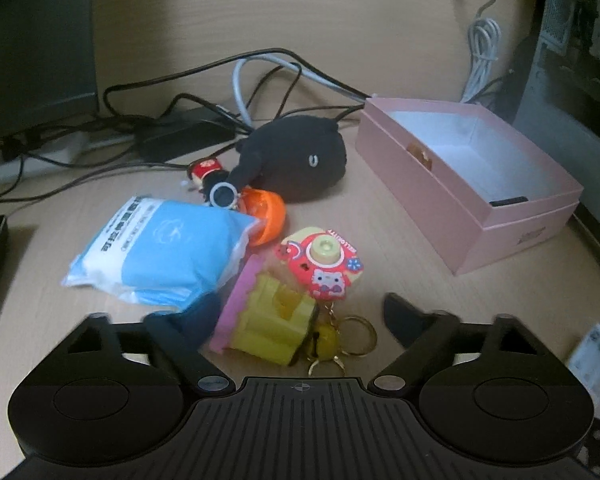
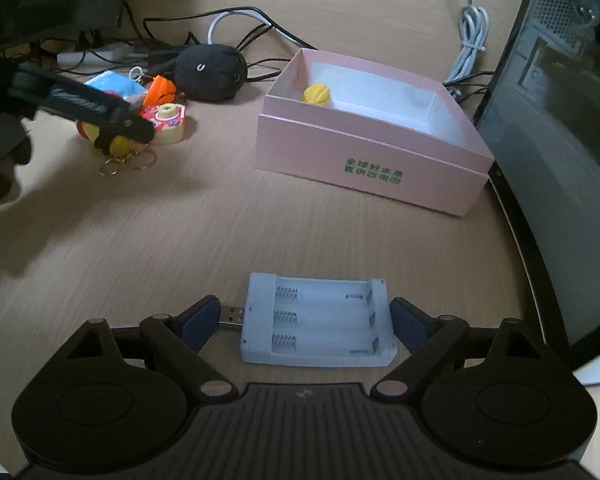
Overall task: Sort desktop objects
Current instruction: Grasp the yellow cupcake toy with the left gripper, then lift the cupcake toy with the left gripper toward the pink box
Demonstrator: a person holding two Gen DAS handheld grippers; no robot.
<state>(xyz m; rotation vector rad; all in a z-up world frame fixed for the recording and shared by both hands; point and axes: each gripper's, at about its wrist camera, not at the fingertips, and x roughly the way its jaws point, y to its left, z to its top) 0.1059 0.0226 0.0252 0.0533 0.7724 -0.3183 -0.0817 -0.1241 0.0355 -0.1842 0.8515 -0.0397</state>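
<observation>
- My right gripper point(image 2: 314, 322) sits low at the near edge of the desk point(image 2: 260, 220), jaws apart around the battery holder point(image 2: 318, 320): right pad touching or just off its end, left pad near the USB plug point(image 2: 233, 315) sticking out of its side. Can't tell if it's pressing yet, so I call it not gripped.
- Battery holder: white matte plastic, flat tray shape, three slots with metal springs, lying open side up. Probably my next item for the box.
- My left gripper point(image 1: 300, 320) hangs over the toy pile at the desk's left side, jaws apart, nothing pinched. The yellow block toy point(image 1: 272, 320) with a pink foam edge lies between them, beside a yellow bell keychain point(image 1: 332, 338) with gold rings.
- Just behind: red toy camera point(image 1: 324, 264), glossy plastic, round yellow lens up.
- Left of it: tissue pack point(image 1: 160, 256), blue and white soft crinkly film.
- Further back: orange capsule point(image 1: 266, 212), small red figure point(image 1: 206, 172), black plush point(image 1: 296, 160), fuzzy and rounded, all touching in a heap, so unsorted.
- Pink box point(image 2: 372, 160): cardboard, rectangular, white inside, open, right of centre toward the desk's right edge. One ribbed yellow ball point(image 2: 317, 93) lies in its far left corner, already sorted by the look of it.
- Far edge: tangle of black and grey cables point(image 1: 260, 80).
</observation>
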